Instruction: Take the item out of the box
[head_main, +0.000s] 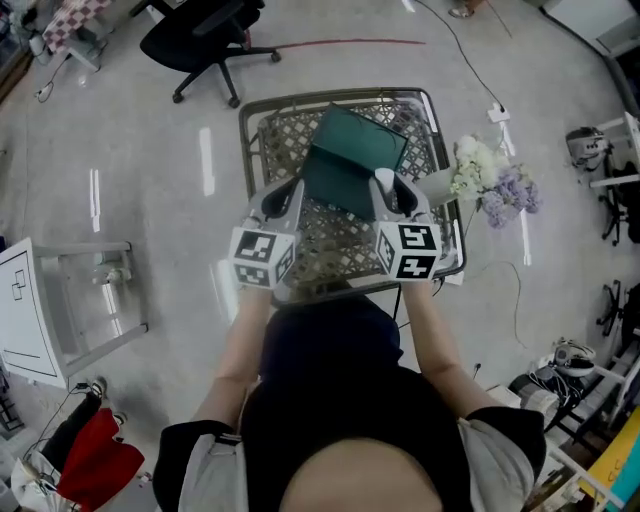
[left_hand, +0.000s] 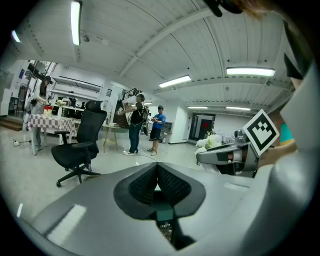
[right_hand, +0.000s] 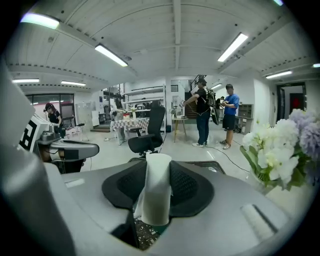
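A dark green box (head_main: 352, 150) lies open on a wire-mesh table (head_main: 258, 140) in the head view. Both grippers reach over its near edge. My right gripper (head_main: 384, 186) is at the box's right side. In the right gripper view, that right gripper (right_hand: 157, 171) is shut on a white tube-shaped item (right_hand: 156, 192) that stands upright between the pads. My left gripper (head_main: 296, 192) is at the box's left side. In the left gripper view, the left gripper (left_hand: 157, 176) has its jaws together, with a strip of the teal-green box edge (left_hand: 163, 211) pinched between them.
A vase of white and lilac flowers (head_main: 494, 178) stands just right of the table. A black office chair (head_main: 202, 38) is behind it to the left, and a white frame (head_main: 88, 300) stands at the left. Cables cross the floor. People stand far off in the room.
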